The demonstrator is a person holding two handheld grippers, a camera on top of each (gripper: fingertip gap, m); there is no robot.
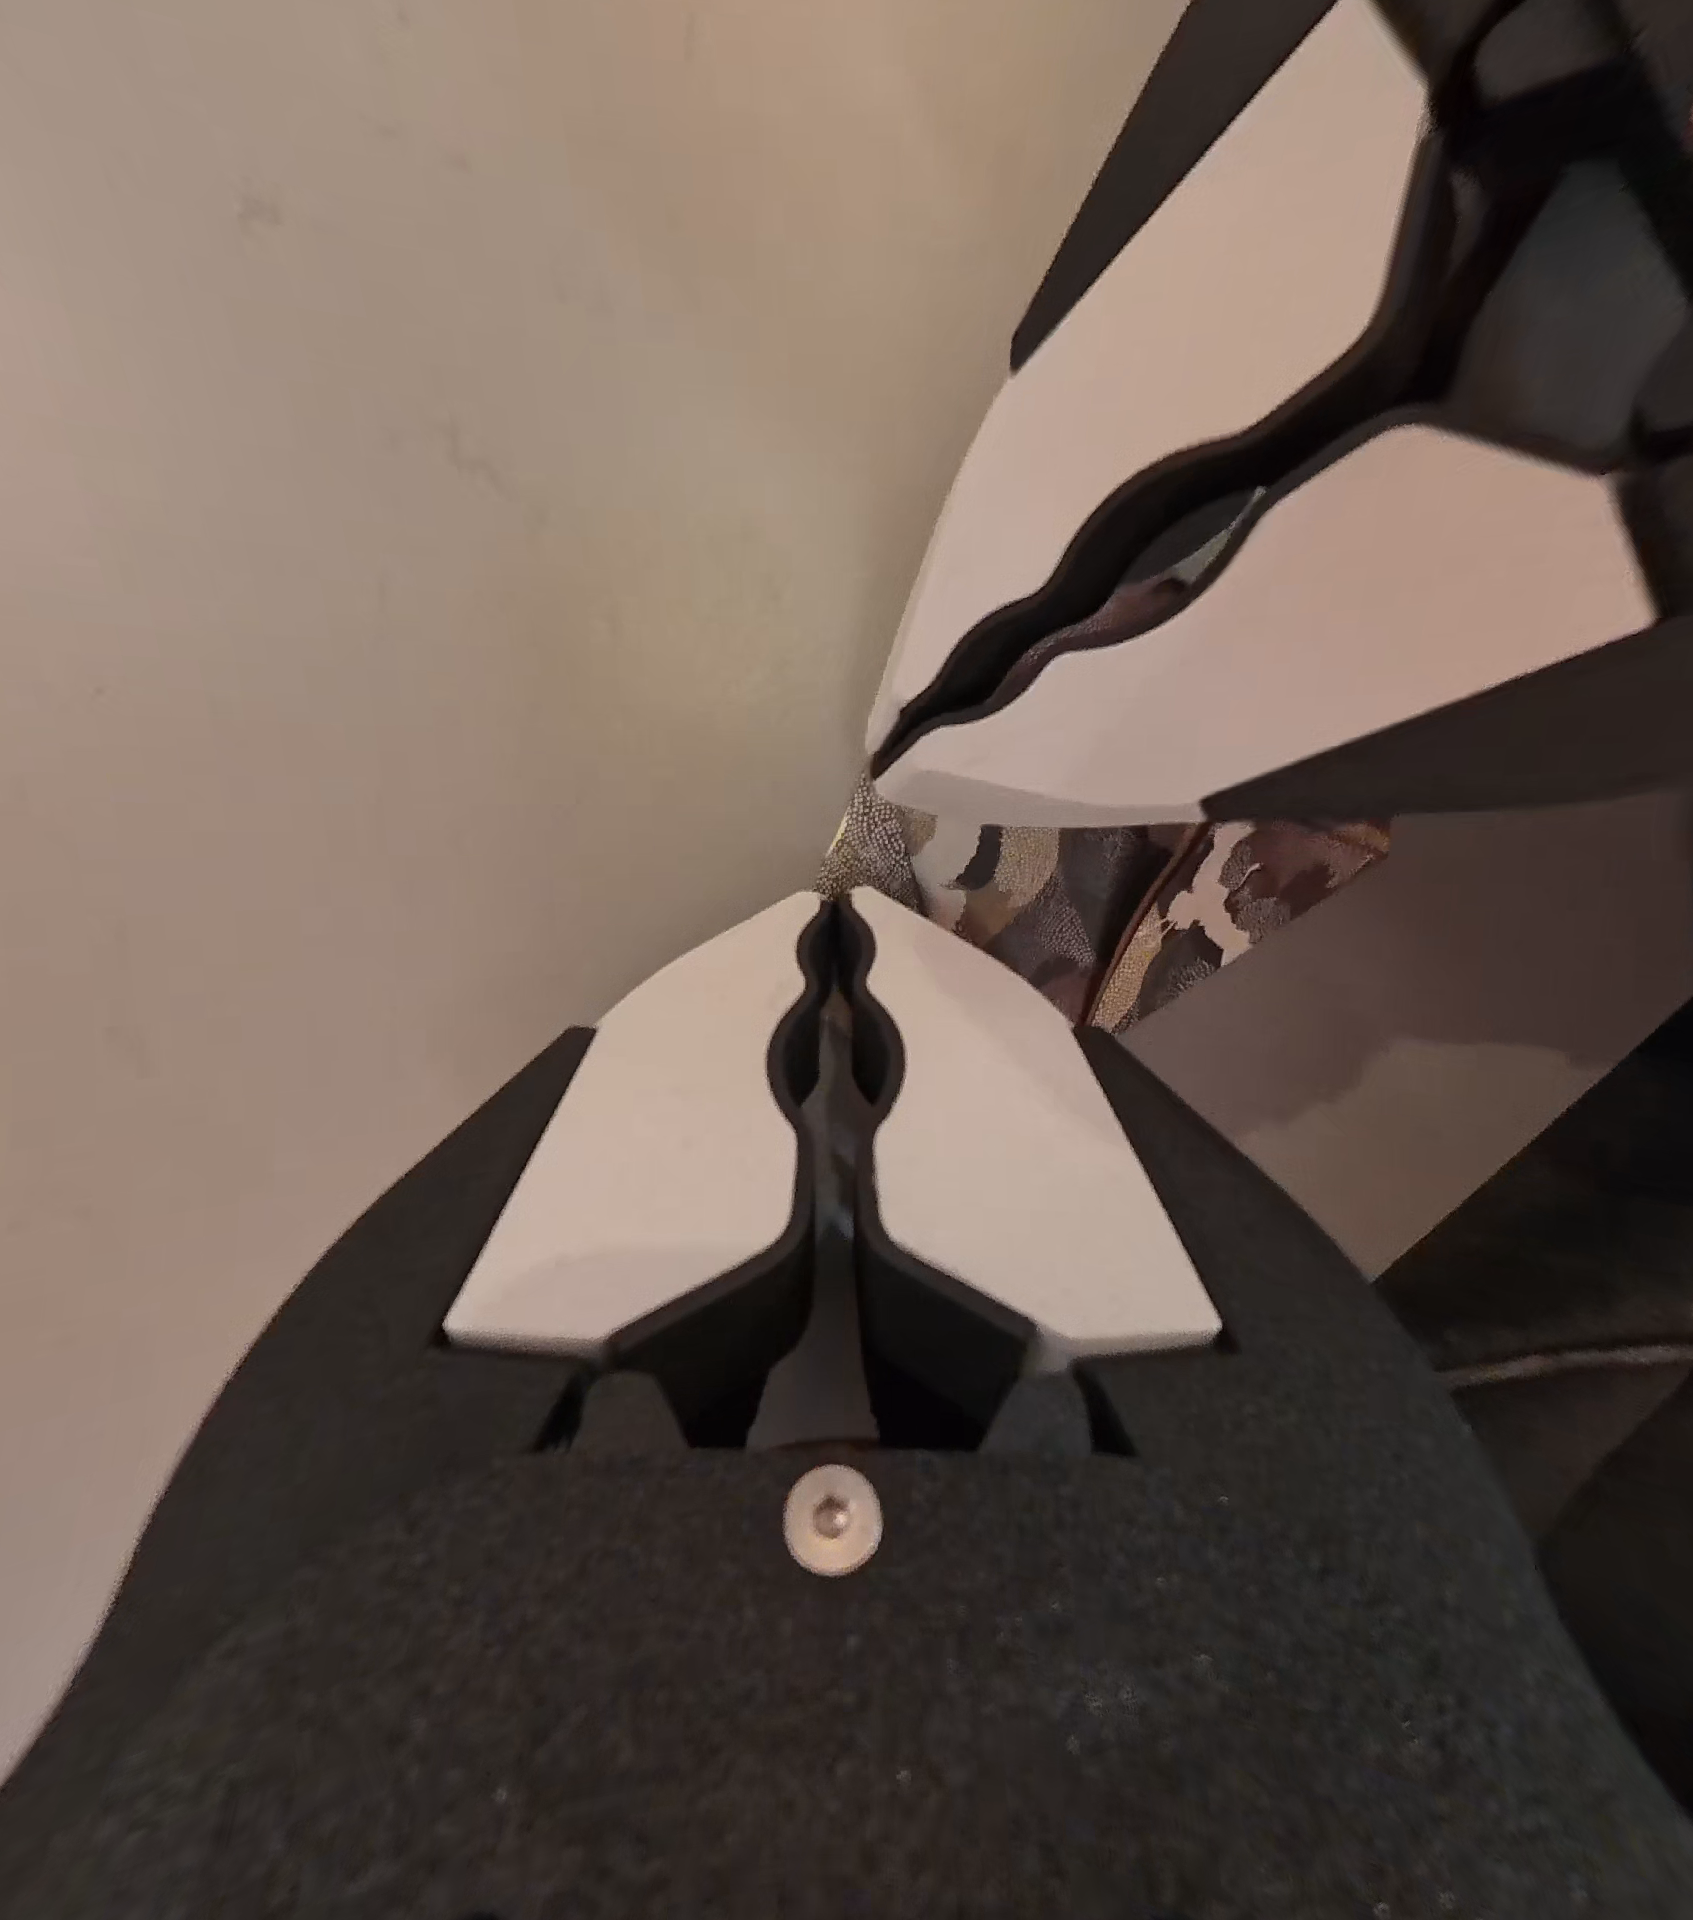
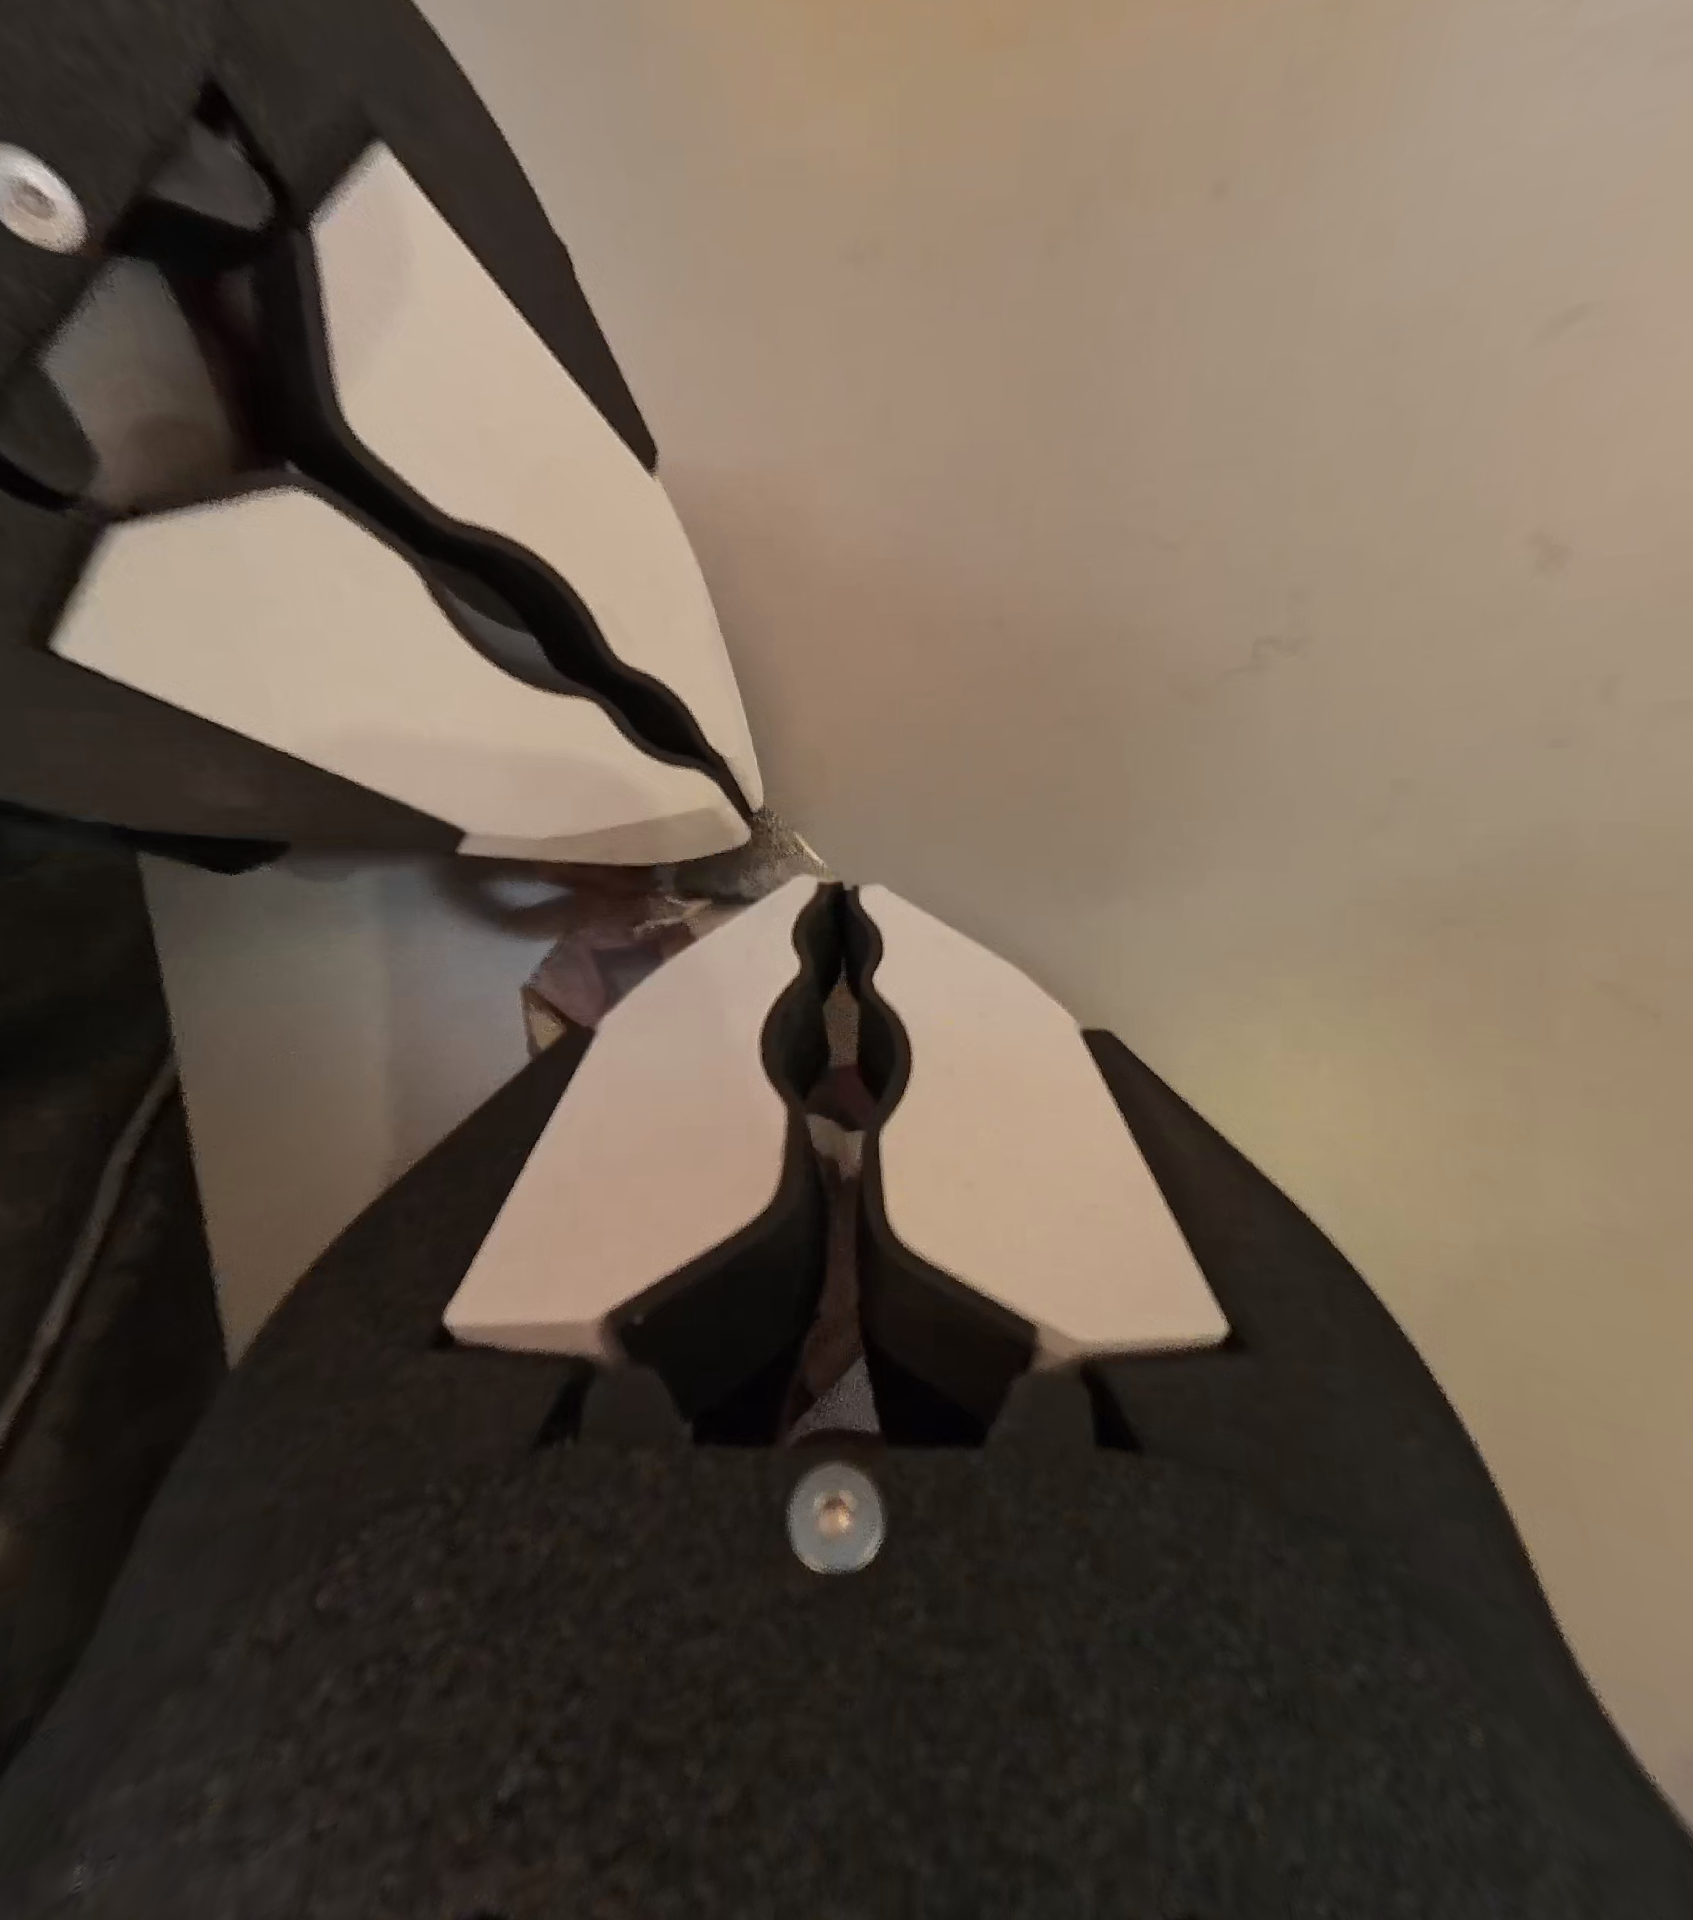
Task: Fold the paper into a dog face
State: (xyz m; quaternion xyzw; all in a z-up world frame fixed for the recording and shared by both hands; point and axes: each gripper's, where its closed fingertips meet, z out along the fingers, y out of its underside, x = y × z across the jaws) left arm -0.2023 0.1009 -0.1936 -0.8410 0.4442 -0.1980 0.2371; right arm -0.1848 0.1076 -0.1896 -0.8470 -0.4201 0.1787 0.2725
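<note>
Paper (image 1: pixel 1039 914): thin patterned sheet, grey-brown mottled print, lifted off the pale desk (image 1: pixel 302 520). Judged light, limp, easily creased or torn; prints look smooth, may slip.

Left tongs (image 1: pixel 837 906): jaws together, tips pinching a corner of the paper at 12 o'clock of the left wrist view. Right tongs (image 2: pixel 840 891): jaws together too, paper showing in the gap behind the tips. Both tips meet almost touching at the same corner; the sheet trails off toward 4 o'clock in the left view, 8 o'clock in the right.

Best hold, I judge: edges and corners, light pressure, tips only.

Around: a dark object (image 1: pixel 1600 1247) at 4 o'clock, too blurred to name. Each pair of tongs crowds the other.
</note>
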